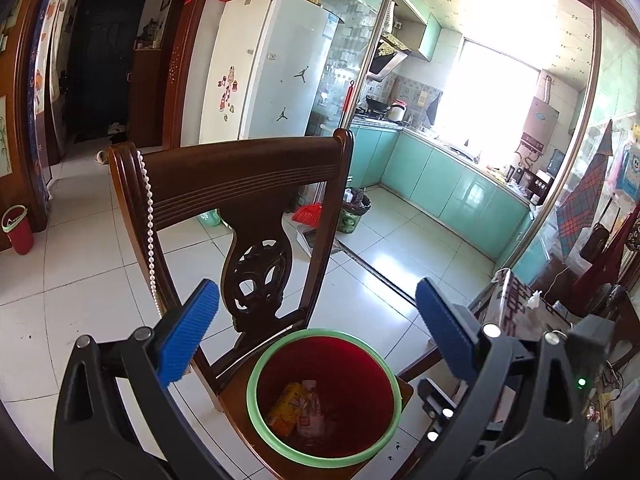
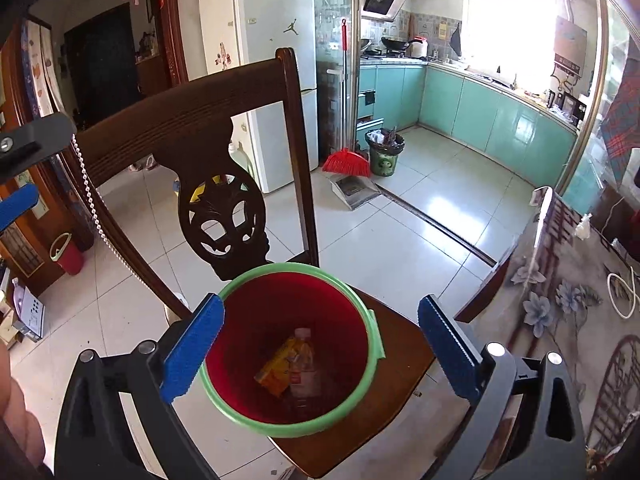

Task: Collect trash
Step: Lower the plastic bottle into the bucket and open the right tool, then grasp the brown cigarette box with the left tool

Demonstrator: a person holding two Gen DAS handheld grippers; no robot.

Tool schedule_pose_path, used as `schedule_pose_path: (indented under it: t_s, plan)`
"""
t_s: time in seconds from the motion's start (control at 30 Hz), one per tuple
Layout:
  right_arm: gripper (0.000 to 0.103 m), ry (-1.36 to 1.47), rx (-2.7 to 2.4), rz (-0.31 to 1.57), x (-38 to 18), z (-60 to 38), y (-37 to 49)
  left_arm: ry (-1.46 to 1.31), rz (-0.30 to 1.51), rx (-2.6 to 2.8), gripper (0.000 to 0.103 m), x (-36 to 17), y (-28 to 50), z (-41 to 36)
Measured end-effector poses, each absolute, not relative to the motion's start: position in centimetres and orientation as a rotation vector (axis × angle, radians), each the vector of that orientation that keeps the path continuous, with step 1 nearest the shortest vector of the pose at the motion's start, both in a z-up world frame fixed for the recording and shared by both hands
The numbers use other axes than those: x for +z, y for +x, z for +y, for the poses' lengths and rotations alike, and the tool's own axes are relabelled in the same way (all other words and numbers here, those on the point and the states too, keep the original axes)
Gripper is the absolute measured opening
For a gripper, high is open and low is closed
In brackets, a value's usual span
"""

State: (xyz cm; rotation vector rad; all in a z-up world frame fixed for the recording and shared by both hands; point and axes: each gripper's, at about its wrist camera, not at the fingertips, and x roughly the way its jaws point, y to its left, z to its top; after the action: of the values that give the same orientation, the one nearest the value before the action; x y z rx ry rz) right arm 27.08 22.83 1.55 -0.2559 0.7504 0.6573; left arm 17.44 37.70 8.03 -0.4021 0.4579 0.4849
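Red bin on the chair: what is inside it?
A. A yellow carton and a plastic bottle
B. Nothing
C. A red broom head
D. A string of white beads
A: the right wrist view shows a yellow carton and a plastic bottle lying at the bottom of the red bin.

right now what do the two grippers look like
Both match: black angular plastic frames with triangular cut-outs and silver pivot bolts, each finger faced with a ribbed blue pad. Left gripper has a small green light on its right side. Right gripper looks the same; no cables show.

The wooden chair (image 2: pixel 384 408) seat carries the red bin (image 2: pixel 290 350).
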Motion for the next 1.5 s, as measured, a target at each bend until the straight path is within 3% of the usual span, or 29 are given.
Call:
schedule_pose_path:
  t_s: [0.57, 0.93, 1.27, 1.5]
  plan:
    - [0.096, -0.189, 0.422, 0.694, 5.9, -0.2, 15.7, -0.165, 0.462, 0.192, 0.098, 8.4, 17.2, 22.2]
    - [0.096, -0.142, 0.208, 0.686, 6.0, -16.2, 11.4, -0.146, 0.658, -0.078, 0.098, 4.7, 18.1, 9.8]
    - [0.096, -0.074, 0.182, 0.710, 3.4, -21.2, 9.9, 0.011, 0.756, -0.181, 0.098, 1.6, 21.4, 4.8]
    - [0.096, -0.070, 0.207, 0.728, 2.3, -21.0, 10.6, 0.351, 0.866, -0.416, 0.098, -2.5, 25.0, 5.6]
